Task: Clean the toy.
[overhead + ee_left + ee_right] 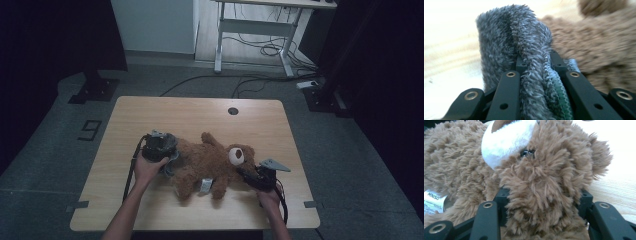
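The place looks like a lab or recording room rather than a home. A light wooden desk point(195, 112) with a round cable hole point(233, 111) stands alone on grey carpet point(60, 135). Black curtains point(55, 35) hang at both sides, held by stands with flat metal bases point(94, 91). Loose cables point(250, 82) trail across the floor toward a power strip point(309, 84). Behind them stands 1 white adjustable office desk frame point(255, 30) with more wires under it. Tape on the carpet forms the numeral 9 point(89, 130).

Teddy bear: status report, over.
Left gripper shut on grey cloth. Right gripper shut on teddy bear head. Bear lying on table. Nothing in the way.
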Demonstrator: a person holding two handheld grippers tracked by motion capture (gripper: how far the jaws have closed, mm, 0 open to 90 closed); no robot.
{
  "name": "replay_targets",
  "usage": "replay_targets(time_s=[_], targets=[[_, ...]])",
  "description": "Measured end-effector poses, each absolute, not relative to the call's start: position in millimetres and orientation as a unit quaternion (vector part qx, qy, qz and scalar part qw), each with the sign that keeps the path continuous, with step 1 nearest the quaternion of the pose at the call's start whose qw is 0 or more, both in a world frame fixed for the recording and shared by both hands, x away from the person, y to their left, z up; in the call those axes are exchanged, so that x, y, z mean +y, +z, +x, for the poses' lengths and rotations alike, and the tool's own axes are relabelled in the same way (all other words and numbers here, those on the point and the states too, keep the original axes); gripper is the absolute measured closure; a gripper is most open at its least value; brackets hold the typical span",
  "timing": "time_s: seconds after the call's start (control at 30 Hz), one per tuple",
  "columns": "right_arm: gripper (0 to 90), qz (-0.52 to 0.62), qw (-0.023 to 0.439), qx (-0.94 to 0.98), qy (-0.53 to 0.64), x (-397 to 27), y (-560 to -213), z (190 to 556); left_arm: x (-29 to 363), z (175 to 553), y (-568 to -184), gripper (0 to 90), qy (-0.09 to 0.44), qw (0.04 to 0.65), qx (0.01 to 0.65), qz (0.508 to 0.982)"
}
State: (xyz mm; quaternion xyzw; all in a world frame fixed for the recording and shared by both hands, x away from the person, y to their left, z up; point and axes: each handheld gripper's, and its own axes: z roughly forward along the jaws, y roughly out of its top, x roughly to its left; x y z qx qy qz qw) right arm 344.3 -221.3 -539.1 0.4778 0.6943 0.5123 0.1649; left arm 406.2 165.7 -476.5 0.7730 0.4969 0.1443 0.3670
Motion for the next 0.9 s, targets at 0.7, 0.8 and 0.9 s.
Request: replay_targets(time_s=[0.7, 0.8, 0.9], targets=[[47.2, 0.478, 0.165, 0.694, 0.513, -221, -539, 344, 142, 377, -529, 74.4, 0.058, 0.356, 0.463, 0.810], [47.2, 0.479, 0.166, 0.693, 0.513, -221, -539, 344, 145, 376, -531, 74.3, 0.059, 0.365, 0.467, 0.804], [47.3, 0.481, 0.167, 0.692, 0.512, -220, -539, 344, 143, 377, -525, 74.2, 0.071, 0.359, 0.460, 0.809]])
